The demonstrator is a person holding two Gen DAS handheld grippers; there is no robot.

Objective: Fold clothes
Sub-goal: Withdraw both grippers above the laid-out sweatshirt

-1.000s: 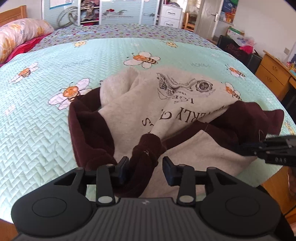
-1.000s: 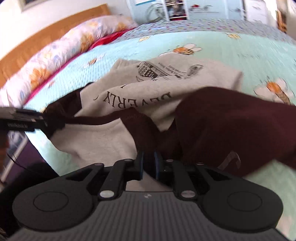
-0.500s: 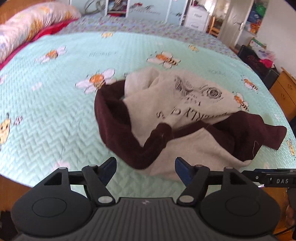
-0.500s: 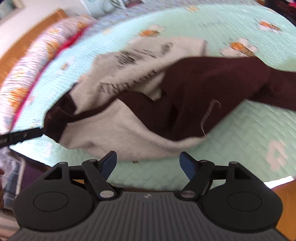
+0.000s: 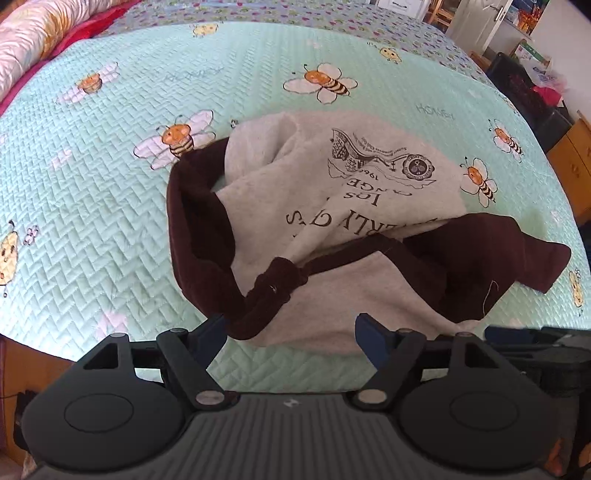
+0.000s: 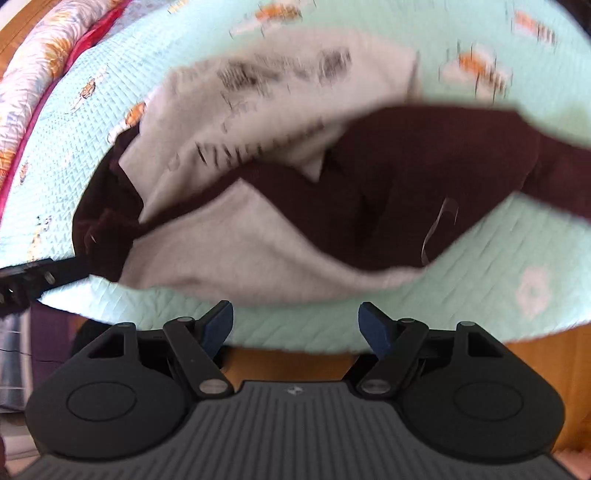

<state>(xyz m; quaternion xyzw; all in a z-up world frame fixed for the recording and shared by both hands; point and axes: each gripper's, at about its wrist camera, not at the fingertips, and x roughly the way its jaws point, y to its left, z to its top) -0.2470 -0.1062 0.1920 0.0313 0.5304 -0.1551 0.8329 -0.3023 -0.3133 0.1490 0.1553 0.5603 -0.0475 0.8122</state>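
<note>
Grey sweatshirt [image 5: 332,206] with dark maroon sleeves and trim, lying crumpled near the front edge of the bed, on a mint-green quilted bedspread [image 5: 110,229] printed with cartoon bees. Printed black lettering and a crest upside down across the chest, partly creased out of sight. One maroon sleeve curving round the left side of the heap, its cuff [image 5: 273,291] bunched up at the front; the other maroon sleeve [image 5: 491,258] spread flat to the right. Left gripper [image 5: 290,338] hovering just in front of the cuff, jaws opening, blue pads [image 5: 212,336] wide apart, nothing pinched between them; maroon fabric seen just past the left pad, contact impossible to judge. Right gripper [image 6: 295,325] poised over the bed's edge, jaws spread wide and empty, well short of the cloth; that view motion-blurred. Tip of the right gripper visible at the lower right of the left view, and the left gripper's tip at the left edge of the right view. Flowered pillow [image 5: 40,33] at the far left, wooden cabinet [image 5: 569,155] at the right.
</note>
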